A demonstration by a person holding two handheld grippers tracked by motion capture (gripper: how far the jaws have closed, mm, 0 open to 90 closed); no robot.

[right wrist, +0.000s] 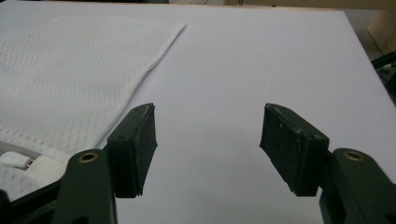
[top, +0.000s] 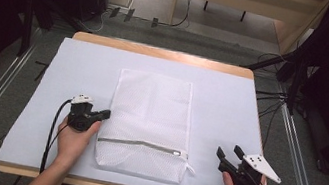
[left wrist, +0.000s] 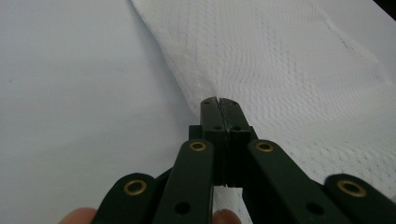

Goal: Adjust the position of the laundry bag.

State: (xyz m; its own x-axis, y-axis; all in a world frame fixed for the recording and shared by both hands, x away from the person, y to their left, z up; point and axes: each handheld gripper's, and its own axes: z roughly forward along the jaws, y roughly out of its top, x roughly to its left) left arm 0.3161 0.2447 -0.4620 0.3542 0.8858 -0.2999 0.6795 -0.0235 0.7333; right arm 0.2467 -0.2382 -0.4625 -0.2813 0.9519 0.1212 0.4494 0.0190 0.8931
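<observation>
Left gripper (top: 106, 113) closed at mesh bag's (top: 148, 115) edge — right gripper (top: 228, 153) wide, beside it.

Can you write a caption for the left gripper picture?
Left gripper, jaws closed, at the edge of a white mesh laundry bag on a white table cover.

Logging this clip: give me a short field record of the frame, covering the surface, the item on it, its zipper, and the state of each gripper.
surface: white sheet over a wooden table
item: white mesh laundry bag, lying flat at the centre
zipper: closed, running across the bag's near end, with the pull at the person's right
left gripper: jaws together at the bag's left edge; whether they pinch the mesh is unclear
right gripper: jaws wide apart, holding nothing, over the sheet to the right of the bag
</observation>
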